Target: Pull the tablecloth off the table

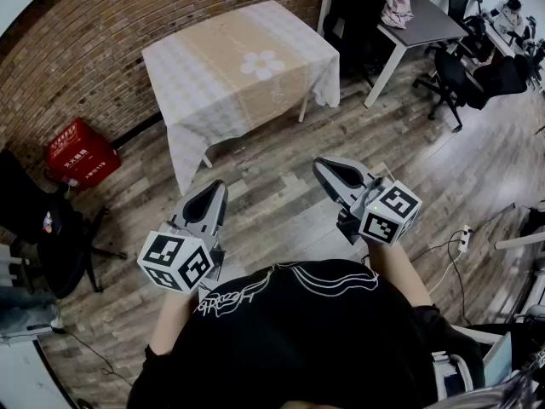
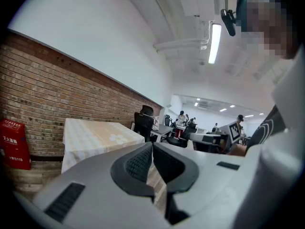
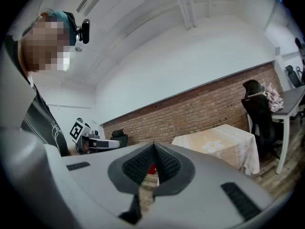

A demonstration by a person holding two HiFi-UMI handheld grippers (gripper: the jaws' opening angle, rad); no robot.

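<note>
- At the left edge of the head view we count one black office chair (image 1: 47,241) on the wood floor (image 1: 272,207).
- Beside it, against the brick wall (image 1: 128,20), sits one red crate (image 1: 83,153).
- Our left gripper (image 1: 215,191) is held over the floor. Its two jaws are pressed together with nothing between them, and its marker cube is near our body.
- One table stands ahead of us, and we can see two of its white legs (image 1: 304,106) below the cloth.
- The one tablecloth (image 1: 230,79) lies spread over the whole tabletop and hangs down over every edge we can see. It is pale checked cloth with a tan middle and a single white flower (image 1: 262,63) printed near the right edge.
- Both grippers are well apart from the tablecloth; neither touches it.
- Our right gripper (image 1: 322,168) is also over the floor, level with the left one. Its jaws are closed tight and it holds nothing.
- Right of the table a second black office chair (image 1: 353,7) stands at one grey desk (image 1: 426,20).
- A third black chair (image 1: 450,79) stands to the right of the desk. Things farther back are too small to count.
- One white power strip (image 1: 464,239) lies on the floor near the right edge.
</note>
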